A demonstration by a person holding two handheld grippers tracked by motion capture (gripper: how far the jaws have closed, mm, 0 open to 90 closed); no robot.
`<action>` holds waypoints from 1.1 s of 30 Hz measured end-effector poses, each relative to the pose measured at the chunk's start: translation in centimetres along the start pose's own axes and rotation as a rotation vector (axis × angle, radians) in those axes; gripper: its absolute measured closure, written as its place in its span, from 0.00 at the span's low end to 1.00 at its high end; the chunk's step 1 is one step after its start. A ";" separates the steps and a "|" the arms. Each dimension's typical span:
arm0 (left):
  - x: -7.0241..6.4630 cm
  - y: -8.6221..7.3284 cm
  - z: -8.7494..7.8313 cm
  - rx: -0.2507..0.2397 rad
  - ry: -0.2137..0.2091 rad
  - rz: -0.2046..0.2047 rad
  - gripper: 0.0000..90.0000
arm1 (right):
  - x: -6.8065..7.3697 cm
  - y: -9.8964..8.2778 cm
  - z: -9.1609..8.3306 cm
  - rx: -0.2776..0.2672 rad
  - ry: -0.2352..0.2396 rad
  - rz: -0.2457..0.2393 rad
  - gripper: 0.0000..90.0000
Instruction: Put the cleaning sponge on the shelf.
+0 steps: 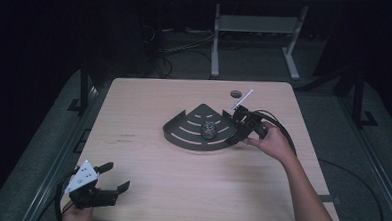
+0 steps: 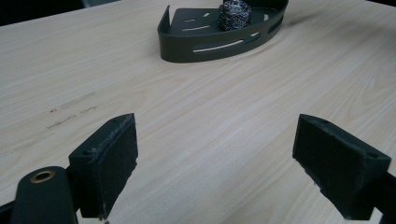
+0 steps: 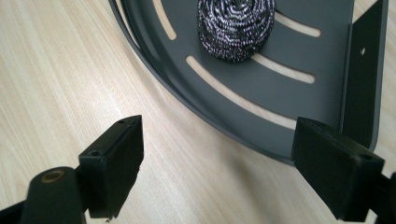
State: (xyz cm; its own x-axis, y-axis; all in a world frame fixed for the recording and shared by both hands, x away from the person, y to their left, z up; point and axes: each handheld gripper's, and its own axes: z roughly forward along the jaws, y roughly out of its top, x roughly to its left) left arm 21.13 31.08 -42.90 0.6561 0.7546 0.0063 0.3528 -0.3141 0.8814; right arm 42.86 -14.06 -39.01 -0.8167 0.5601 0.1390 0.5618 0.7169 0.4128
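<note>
A dark grey fan-shaped tray (image 1: 185,131) with slots lies on the wooden table right of centre. A steel-wool scourer (image 1: 209,129) sits inside it. My right gripper (image 1: 235,126) is at the tray's right corner, jaws open and pointing at the curved rim. In the right gripper view its jaws (image 3: 217,158) stand wide, empty, low over the table just outside the tray's rim (image 3: 280,88), with the scourer (image 3: 236,25) beyond. My left gripper (image 1: 115,176) rests open at the near left corner; the left gripper view shows it (image 2: 215,158) empty, far from the tray (image 2: 205,46) and scourer (image 2: 234,14).
A round cable hole (image 1: 235,94) and a thin white stick (image 1: 243,98) lie near the table's far edge behind the tray. Bare wood (image 1: 181,180) spreads between the two grippers. A metal table frame (image 1: 257,28) stands on the dark floor beyond.
</note>
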 end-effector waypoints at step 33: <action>0.0 0.0 0.0 0.006 0.001 0.003 0.15 | 0.7 -3.4 -0.1 -0.001 0.019 0.011 0.18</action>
State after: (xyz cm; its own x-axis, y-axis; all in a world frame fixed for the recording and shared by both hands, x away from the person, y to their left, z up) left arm 21.13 31.03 -42.89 0.6564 0.7544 0.0090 0.3553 -0.3197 0.8784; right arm 40.33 -16.16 -40.22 -0.8130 0.5598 0.1603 0.5704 0.7104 0.4122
